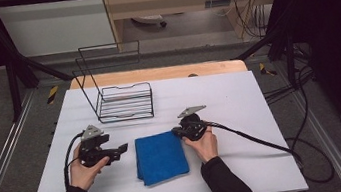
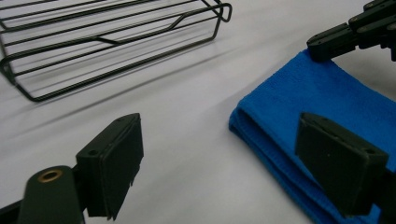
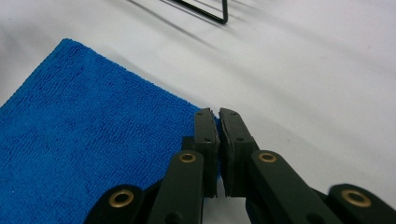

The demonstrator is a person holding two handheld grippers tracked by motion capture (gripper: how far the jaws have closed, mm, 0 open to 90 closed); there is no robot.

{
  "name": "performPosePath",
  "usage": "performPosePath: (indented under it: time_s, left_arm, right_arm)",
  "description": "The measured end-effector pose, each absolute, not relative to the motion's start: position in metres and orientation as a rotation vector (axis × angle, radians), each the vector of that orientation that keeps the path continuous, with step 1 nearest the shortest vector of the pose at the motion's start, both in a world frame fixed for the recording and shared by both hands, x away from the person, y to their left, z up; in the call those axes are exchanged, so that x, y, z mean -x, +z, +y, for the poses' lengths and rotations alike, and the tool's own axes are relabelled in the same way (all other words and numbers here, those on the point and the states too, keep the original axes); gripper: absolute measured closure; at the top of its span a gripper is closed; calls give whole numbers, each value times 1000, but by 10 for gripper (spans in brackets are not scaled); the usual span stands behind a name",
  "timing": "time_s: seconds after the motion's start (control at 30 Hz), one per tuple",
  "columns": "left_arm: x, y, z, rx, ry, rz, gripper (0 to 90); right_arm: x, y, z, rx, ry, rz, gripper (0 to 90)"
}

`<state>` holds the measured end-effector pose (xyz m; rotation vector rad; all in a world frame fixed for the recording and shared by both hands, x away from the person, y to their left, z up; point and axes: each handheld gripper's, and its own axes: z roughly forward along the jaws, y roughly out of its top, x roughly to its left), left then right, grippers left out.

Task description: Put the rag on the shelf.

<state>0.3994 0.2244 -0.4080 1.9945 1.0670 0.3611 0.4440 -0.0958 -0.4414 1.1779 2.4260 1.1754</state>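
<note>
So there's a folded blue towel [image 1: 161, 157] lying flat just below the middle of the high view, on a white table [image 1: 240, 101]. The right gripper [image 1: 177, 131] sits at the towel's upper right corner, and in the right gripper view its jaws are pressed together right on the towel's edge, pinching that corner. The left gripper [image 1: 123, 147] is at the left of the frame, just beside the towel, jaws spread wide with nothing in them. A black wire rack [image 1: 124, 101] stands further up, above the towel.
</note>
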Motion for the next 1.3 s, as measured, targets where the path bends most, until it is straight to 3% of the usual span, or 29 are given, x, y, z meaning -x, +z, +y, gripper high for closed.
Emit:
performPosePath:
  time_s: [0.1, 0.17, 0.33, 0.47, 1.0, 1.1, 1.17, 1.3]
  left_arm:
    - [-409, -411, 210, -2013, 352, 1079, 216]
    - [-417, -414, 202, -2035, 344, 1087, 260]
    - [-430, -423, 189, -2059, 331, 1110, 429]
    - [-435, -433, 185, -2117, 321, 1113, 507]
    - [-438, -445, 178, -2126, 249, 1115, 658]
    - [-438, -445, 177, -2127, 232, 1110, 698]
    - [-436, -445, 175, -2129, 220, 1109, 776]
    - [-434, -444, 172, -2151, 251, 1104, 808]
  right_arm:
    - [-443, -441, -100, -1190, 1199, 2411, 828]
    - [-441, -440, -103, -1160, 1209, 2400, 759]
    - [-437, -435, -110, -1180, 1246, 2395, 624]
    - [-438, -437, -110, -1178, 1243, 2401, 584]
    - [-449, -453, -104, -1228, 1199, 2464, 674]
    - [-448, -452, -102, -1222, 1189, 2480, 722]
    - [-448, -452, -101, -1225, 1180, 2496, 756]
    - [-449, -451, -99, -1245, 1172, 2517, 823]
